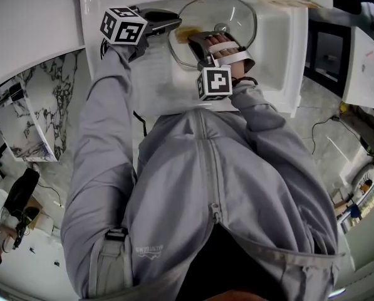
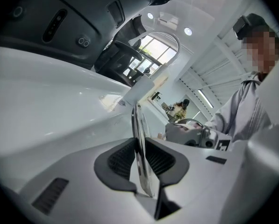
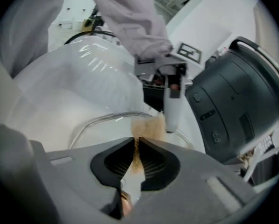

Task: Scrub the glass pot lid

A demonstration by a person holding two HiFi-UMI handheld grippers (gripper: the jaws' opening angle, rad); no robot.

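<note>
Our left gripper (image 2: pixel 140 157) is clenched on the rim of the glass pot lid (image 2: pixel 138 125). The rim runs edge-on between its 2 pads, and the rest of the lid reaches out ahead of the jaws. Our right gripper (image 3: pixel 135 155) pinches a tan sponge (image 3: pixel 146 127), which sticks out past the jaw tips onto the glass.

We see 2 risks. Hard scrubbing could lever the thin, probably slick rim out of the left jaws and drop the lid. The sponge, held only by 1 edge, could also drag free.

The white sink (image 1: pixel 280 36) lies beneath both jaws. The lid sits in its basin, and we cannot make out any water there.
</note>
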